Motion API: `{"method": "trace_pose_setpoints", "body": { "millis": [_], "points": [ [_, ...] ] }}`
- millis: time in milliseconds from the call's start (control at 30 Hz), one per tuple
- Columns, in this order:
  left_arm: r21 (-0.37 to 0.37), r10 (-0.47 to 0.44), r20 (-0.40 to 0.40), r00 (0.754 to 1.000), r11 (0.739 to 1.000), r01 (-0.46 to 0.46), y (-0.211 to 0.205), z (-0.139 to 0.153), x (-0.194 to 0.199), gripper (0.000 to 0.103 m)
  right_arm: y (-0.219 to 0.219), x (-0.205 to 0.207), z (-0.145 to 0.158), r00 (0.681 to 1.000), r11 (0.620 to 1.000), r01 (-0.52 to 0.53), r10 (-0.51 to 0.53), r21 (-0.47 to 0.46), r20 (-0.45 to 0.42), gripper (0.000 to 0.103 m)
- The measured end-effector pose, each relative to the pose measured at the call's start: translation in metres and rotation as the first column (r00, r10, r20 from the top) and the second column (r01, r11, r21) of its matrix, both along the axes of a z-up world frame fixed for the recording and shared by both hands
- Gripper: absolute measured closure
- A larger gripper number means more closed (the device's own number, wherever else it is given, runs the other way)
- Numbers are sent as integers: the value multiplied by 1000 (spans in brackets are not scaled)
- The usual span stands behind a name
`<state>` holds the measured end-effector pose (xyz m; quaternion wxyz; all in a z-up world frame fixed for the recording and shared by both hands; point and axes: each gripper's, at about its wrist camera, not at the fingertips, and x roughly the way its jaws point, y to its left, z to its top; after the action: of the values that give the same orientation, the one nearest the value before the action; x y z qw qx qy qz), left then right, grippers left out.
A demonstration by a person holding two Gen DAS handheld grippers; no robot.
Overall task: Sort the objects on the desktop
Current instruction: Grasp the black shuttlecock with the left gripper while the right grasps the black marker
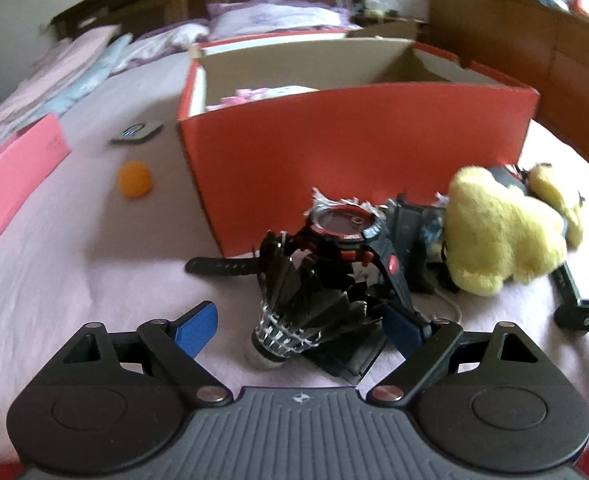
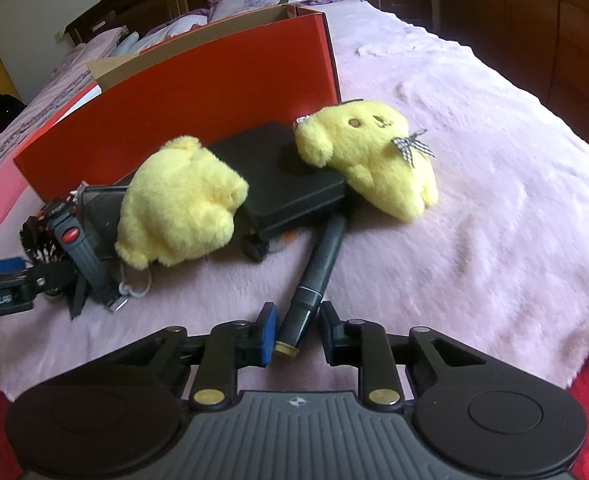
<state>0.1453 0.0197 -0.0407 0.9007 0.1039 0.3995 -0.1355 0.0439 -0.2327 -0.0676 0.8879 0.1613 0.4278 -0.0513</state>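
Left gripper spread wide, low; right gripper narrower, jaws parted.

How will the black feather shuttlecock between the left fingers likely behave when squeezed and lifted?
The shuttlecock probably lifts very lightly. Its splayed black feathers look thin, so they may bend or crack under the left gripper. It lies tilted on its rounded cork, with the watch draped over it, so it may roll or drag that along.

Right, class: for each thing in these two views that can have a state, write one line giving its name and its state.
Left gripper: open, fingers either side of the shuttlecock.
Right gripper: open, straddling the pen's end.
Shuttlecock: tilted, black feathers splayed.
Watch: unbuckled, straps spread.
Pen: lying flat, capped.
Red box: open, lid off.
Faced yellow plush: lying partly on the black case.
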Motion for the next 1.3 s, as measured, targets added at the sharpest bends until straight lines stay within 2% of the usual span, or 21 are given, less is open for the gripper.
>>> {"method": "trace_pose_setpoints", "body": {
  "millis": [133, 267, 300, 333, 467, 867, 1033, 1167, 1300],
  "points": [
    [11, -26, -21, 999, 1000, 27, -6, -9, 8, 18, 2, -8, -1, 1000, 1000, -10, 10, -1, -6, 80],
    [-18, -36, -38, 999, 999, 35, -5, -11, 8, 31, 3, -8, -4, 1000, 1000, -16, 16, -3, -10, 80],
    [-15, -38, -35, 999, 999, 38, -5, -10, 6, 38, 3, -8, -5, 1000, 1000, -16, 16, -1, -11, 80],
    [-10, -43, -33, 999, 999, 43, -6, -9, 4, 39, 3, -8, -6, 1000, 1000, -16, 16, 0, -12, 80],
    [-12, -50, -36, 998, 999, 49, -5, -4, -11, 40, 2, -11, -8, 1000, 1000, -18, 18, -3, -8, 80],
    [-142, -74, -46, 996, 988, 66, 3, 23, -55, 39, 5, -16, -6, 1000, 999, -31, 31, -17, 2, 81],
    [-136, -103, -75, 992, 986, 93, -7, 15, -60, 39, 11, -27, 0, 997, 997, -77, 77, 1, -12, 80],
    [-132, -112, -116, 987, 987, 96, -13, 2, -64, 38, 14, -32, 3, 996, 996, -92, 93, 4, -16, 73],
    [-108, -111, -130, 985, 989, 97, -15, -6, -66, 34, 18, -36, 6, 994, 994, -107, 107, 8, -21, 71]
  ]
}}
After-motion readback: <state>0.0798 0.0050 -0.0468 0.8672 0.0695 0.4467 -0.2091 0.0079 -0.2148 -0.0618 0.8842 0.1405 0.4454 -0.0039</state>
